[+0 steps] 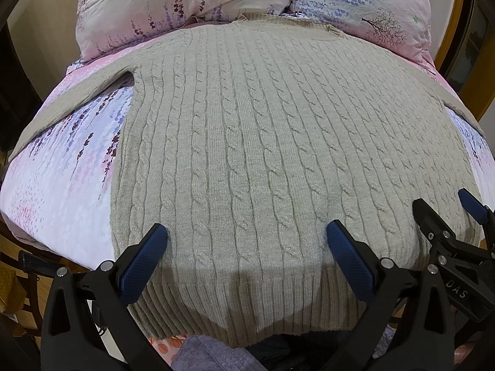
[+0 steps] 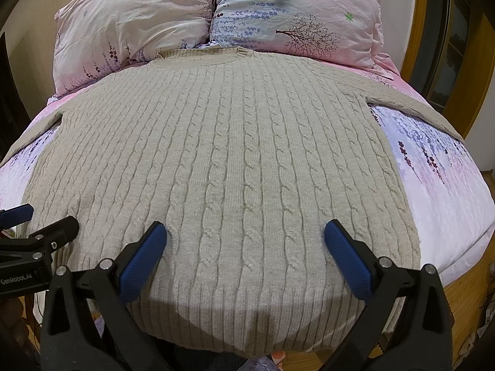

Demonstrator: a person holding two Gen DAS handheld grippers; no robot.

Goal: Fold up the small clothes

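A beige cable-knit sweater [image 1: 247,142] lies flat on the bed, collar at the far end by the pillows and ribbed hem nearest me. It also shows in the right wrist view [image 2: 235,160]. Its sleeves spread out to both sides [image 1: 77,99] [image 2: 411,105]. My left gripper [image 1: 247,238] is open and empty, hovering over the hem's left half. My right gripper [image 2: 246,235] is open and empty over the hem's right half. The right gripper also shows in the left wrist view [image 1: 445,213], and the left gripper's fingers [image 2: 18,213] show at the right wrist view's left edge.
The bed has a pink and lavender floral sheet [image 1: 62,167]. Two floral pillows [image 2: 133,21] [image 2: 297,15] lie at the head. A wooden bed frame [image 2: 464,293] and wooden door frame [image 2: 417,31] stand at the right. A chair [image 1: 18,278] is at lower left.
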